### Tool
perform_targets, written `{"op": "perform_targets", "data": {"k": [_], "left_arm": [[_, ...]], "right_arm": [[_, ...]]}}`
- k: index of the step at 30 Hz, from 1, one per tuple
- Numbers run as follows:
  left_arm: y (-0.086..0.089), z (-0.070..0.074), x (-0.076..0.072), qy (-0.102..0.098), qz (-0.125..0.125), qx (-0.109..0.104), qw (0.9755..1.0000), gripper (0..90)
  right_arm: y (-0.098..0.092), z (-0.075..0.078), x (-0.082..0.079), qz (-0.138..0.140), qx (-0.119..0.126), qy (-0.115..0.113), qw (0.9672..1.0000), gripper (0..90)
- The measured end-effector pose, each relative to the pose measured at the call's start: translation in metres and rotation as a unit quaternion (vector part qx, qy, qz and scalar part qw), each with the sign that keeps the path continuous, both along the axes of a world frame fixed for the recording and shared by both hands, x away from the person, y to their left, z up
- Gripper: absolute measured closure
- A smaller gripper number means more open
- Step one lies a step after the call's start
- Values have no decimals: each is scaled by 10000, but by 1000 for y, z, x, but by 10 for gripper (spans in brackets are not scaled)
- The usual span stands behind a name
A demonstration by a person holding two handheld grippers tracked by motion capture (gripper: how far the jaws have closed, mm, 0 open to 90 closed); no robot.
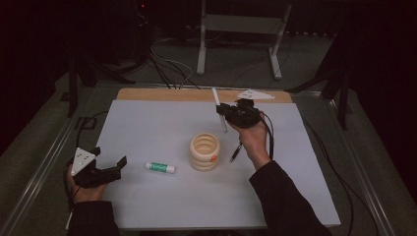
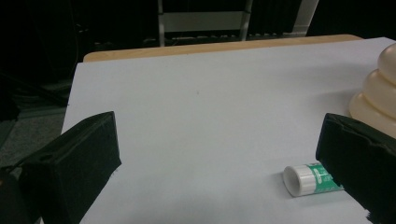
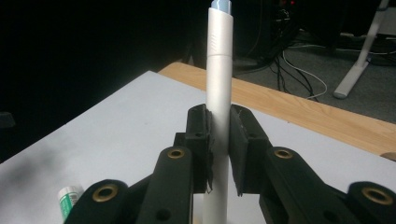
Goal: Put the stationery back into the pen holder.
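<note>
Dim room, white table (image 1: 147,128): right claw (image 3: 219,154) clamps pen (image 3: 219,84), left claw (image 2: 219,158) apart, gluestick (image 2: 310,179) half-hidden.

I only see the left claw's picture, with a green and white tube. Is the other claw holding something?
Observer: Yes, the right claw is shut on a white pen.
Operator: Is there another pen anywhere?
Observer: A dark pen lies on the white sheet, right of the cream ringed cup.
Operator: Is anything inside that cup?
Observer: From above it looks empty.
</note>
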State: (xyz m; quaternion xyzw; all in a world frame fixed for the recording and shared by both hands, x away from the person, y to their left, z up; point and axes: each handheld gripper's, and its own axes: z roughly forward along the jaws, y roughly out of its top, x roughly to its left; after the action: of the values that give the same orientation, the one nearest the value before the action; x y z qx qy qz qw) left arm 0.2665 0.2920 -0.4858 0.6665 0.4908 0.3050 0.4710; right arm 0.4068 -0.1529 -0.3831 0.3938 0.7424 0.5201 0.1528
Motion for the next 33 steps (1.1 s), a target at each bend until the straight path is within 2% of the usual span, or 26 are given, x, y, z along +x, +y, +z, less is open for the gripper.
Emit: {"op": "perform_targets", "data": {"k": [18,33], "left_arm": [[0,0,0,-2,-6,-4,10000,1],[0,0,0,-1,-1,-12,10000,1]], "right_arm": [[17,-3,-5,246,-17,18,9997,788],[32,-12,-11,416,-146,66,9990,788]]}}
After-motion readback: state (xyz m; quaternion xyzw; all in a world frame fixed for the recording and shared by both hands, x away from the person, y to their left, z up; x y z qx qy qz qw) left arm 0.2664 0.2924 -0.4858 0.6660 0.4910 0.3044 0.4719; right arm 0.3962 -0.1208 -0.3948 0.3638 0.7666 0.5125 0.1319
